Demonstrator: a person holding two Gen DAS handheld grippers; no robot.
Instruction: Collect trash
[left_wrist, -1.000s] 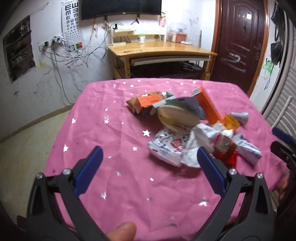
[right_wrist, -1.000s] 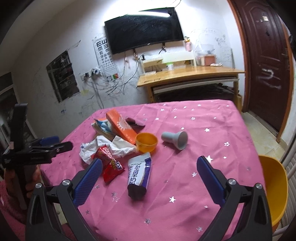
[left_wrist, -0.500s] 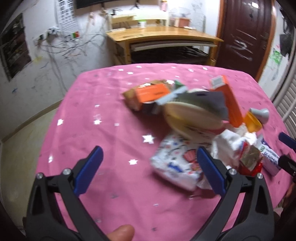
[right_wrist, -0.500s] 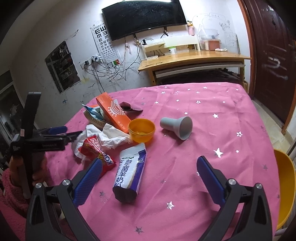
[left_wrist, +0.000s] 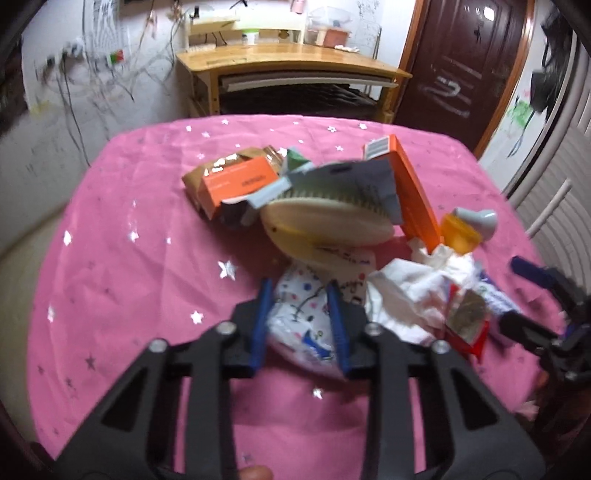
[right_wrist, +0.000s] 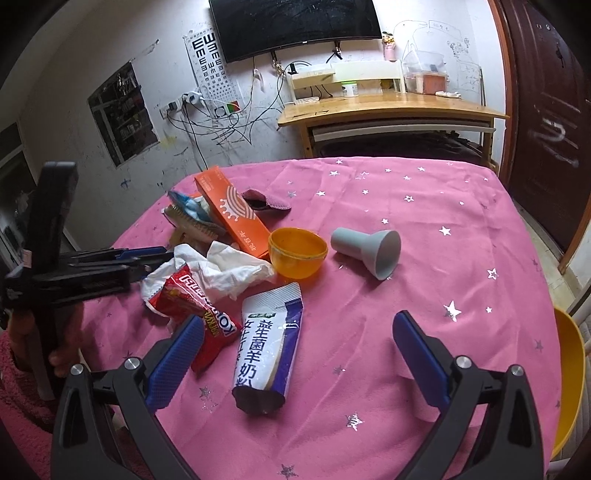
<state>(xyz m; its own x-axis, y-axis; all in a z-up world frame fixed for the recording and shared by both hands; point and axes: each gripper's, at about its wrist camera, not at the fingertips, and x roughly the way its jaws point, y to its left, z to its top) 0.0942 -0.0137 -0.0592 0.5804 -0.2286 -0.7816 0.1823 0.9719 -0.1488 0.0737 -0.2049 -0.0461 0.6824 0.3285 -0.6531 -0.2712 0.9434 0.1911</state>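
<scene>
Left wrist view: left claw (left_wrist: 301, 317) clenched on printed white packet (left_wrist: 306, 325), hidden in right view; right claw (right_wrist: 295, 354) released.

A pink star-printed cloth covers the surface (right_wrist: 424, 206). At centre frame of the right wrist view lie an orange bowl (right_wrist: 297, 256) and a grey funnel (right_wrist: 369, 249) on its side; left of them an orange box (right_wrist: 236, 214), crumpled white paper (right_wrist: 221, 269) and a red wrapper (right_wrist: 195, 310); lower centre, a white-and-blue pouch (right_wrist: 267, 343)
</scene>
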